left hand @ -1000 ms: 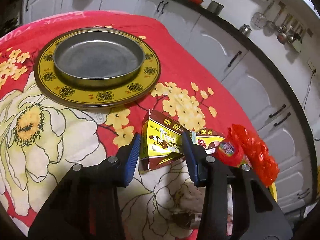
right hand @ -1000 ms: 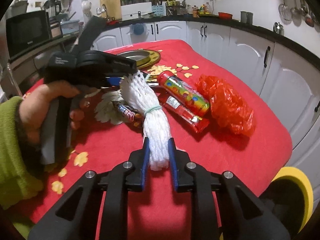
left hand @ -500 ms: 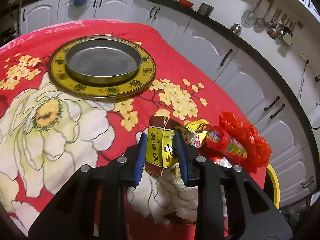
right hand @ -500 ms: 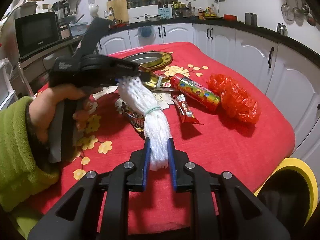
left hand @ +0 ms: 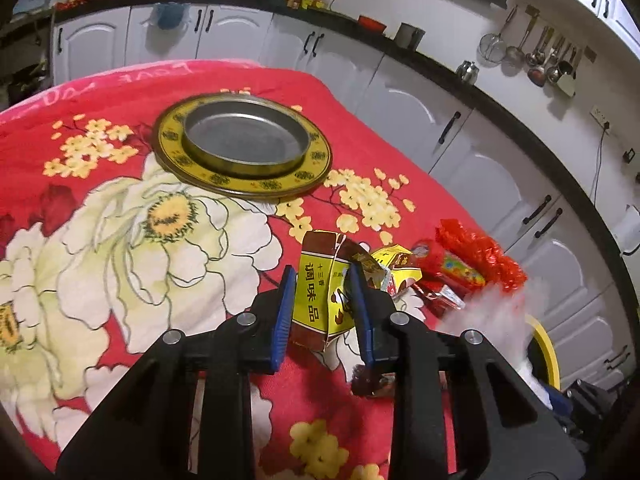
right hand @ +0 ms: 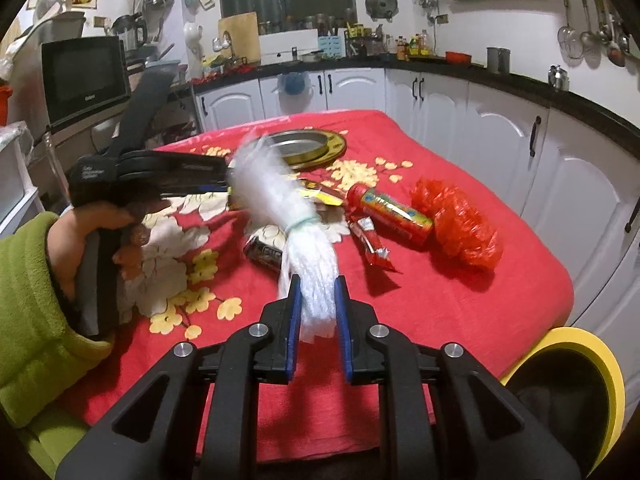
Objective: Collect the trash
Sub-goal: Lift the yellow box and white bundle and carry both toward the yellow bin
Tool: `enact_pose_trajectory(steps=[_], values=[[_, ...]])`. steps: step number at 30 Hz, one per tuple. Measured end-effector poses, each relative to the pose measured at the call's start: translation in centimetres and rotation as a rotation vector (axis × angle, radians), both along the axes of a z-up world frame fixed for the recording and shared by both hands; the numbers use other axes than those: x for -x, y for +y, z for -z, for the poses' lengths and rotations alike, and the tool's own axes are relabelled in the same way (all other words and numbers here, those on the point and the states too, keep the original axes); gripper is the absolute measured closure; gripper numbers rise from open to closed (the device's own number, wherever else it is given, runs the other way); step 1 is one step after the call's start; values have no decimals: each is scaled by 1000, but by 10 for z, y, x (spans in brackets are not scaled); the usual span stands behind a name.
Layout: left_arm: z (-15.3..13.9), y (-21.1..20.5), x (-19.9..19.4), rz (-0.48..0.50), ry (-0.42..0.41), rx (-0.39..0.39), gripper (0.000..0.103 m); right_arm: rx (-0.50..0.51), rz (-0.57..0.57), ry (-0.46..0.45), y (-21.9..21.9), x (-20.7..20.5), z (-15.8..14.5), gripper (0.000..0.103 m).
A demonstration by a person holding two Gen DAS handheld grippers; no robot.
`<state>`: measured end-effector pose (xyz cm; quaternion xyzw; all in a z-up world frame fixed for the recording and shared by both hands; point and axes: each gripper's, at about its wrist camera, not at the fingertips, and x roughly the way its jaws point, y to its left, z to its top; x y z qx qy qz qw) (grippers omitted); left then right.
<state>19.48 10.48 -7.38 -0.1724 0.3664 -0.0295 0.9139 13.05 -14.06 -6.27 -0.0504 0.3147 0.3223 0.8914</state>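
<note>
Both grippers have lifted since half a second ago: the left gripper (left hand: 322, 308), clamped on the yellow-and-brown carton (left hand: 320, 292), now holds it clear of the bench (left hand: 100, 92), and the right gripper (right hand: 316, 304) has swung its white foam net (right hand: 296, 232) so fast that the far end blurs, its jaws a little wider though still touching the net. That looser hold is the main risk: the net could slip out short of the yellow-rimmed bin (right hand: 600, 364) at 4 o'clock in the right view (its mouth sits below the bench edge). The carton is gripped by thin, open flaps, which may crumple or tear free. Still on the bench are the candy tube (right hand: 390, 208), red bag (right hand: 456, 224) and wrapper (right hand: 372, 244), near 1 o'clock of the net.
</note>
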Motion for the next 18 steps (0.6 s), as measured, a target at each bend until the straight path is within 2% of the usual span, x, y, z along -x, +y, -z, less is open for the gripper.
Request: enact_pose_trajectory(steps=[18], values=[[-49,-20,48,13,-127,-39,83,-84,98,-61,-40,6,-26,87]])
